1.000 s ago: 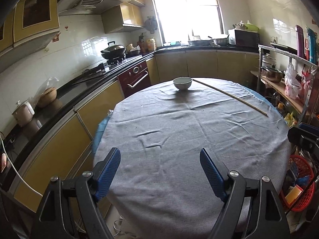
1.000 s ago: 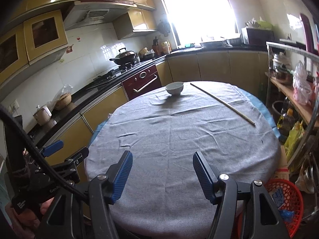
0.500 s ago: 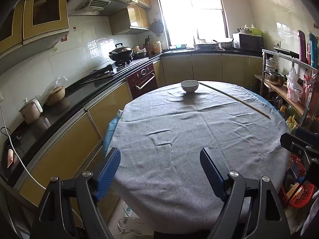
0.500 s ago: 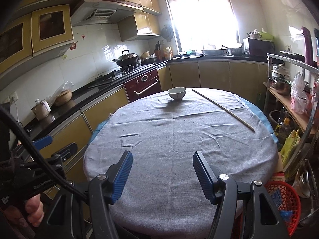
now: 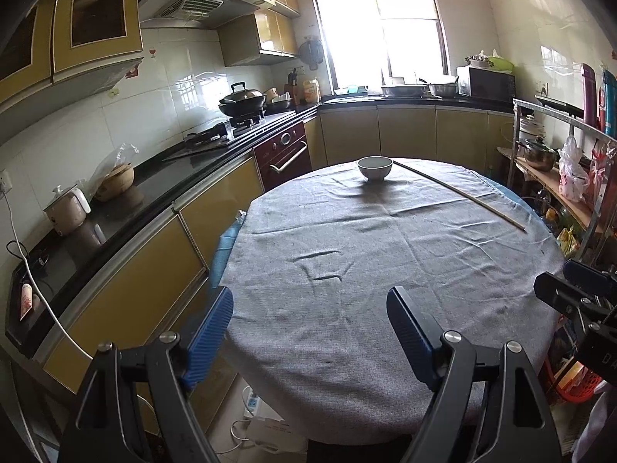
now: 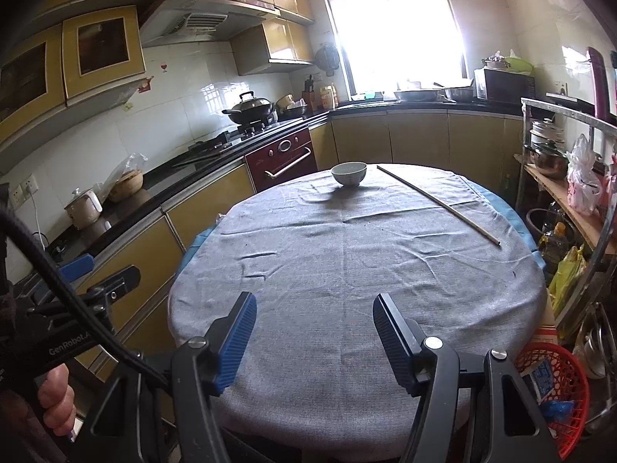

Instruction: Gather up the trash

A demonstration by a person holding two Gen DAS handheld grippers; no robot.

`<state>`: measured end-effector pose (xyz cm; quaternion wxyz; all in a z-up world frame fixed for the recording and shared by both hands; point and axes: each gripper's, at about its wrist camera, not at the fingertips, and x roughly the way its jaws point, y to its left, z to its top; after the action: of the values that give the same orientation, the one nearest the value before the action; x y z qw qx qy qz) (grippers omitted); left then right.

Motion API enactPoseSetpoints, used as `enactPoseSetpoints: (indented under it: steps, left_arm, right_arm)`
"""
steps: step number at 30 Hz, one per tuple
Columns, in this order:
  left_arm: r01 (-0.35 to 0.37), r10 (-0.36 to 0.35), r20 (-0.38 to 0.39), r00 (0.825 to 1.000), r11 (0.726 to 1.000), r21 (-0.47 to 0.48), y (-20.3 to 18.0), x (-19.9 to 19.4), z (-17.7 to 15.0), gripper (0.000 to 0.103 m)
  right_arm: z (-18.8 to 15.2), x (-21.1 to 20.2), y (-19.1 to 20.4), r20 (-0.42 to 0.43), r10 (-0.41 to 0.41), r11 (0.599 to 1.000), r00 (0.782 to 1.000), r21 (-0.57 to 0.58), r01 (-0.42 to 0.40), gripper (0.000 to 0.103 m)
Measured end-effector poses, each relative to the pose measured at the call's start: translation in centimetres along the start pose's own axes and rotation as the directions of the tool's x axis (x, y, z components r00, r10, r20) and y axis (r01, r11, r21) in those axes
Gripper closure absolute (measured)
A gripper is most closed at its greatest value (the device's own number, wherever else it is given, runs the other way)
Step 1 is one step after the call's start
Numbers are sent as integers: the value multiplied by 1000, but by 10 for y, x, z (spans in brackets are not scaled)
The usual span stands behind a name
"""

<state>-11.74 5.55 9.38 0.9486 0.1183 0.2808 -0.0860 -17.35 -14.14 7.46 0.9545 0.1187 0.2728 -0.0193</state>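
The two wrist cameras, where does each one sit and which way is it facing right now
Left wrist: on the left gripper, open, looking down across the table; right gripper at the right edge.
Right wrist: on the right gripper, open; left gripper and hand at left.
Shared: bowl, long stick.

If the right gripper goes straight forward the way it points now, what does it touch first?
Most likely the grey tablecloth: the right gripper, open and empty, tilts down toward the bare cloth. The bowl and the stick lie far beyond. Exact depth is unclear.
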Motion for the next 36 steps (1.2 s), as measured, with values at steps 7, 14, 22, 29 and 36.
enactPoseSetpoints:
  steps: [7,14,22,29,36]
  left_arm:
    - [-1,1,-5,1000,1000,-4,0,1,-1,21]
    - [-3,3,-5,1000,1000,-5,1,0,-1,21]
    - [-4,4,-7,1000,1000,-10,1,0,-1,21]
    - [-5,5,-6,1000,1000,-11,1,0,-1,21]
    - [-7,7,-1,1000,1000,-15,2,-1,-2,20]
  right_arm:
    - [0,-3,-1,9,-4,1000,1000,-2,4,36]
    - [-1,-6,-2,16,-11,1000,1000,-4,11,36]
    - [-2,-7,-1,15,-12,1000,1000,-4,12,36]
    - [-2,-7,-2,17,-12,1000,1000,-4,12,36]
    - [-3,-10,-1,25,-15,1000,1000,-8,15,36]
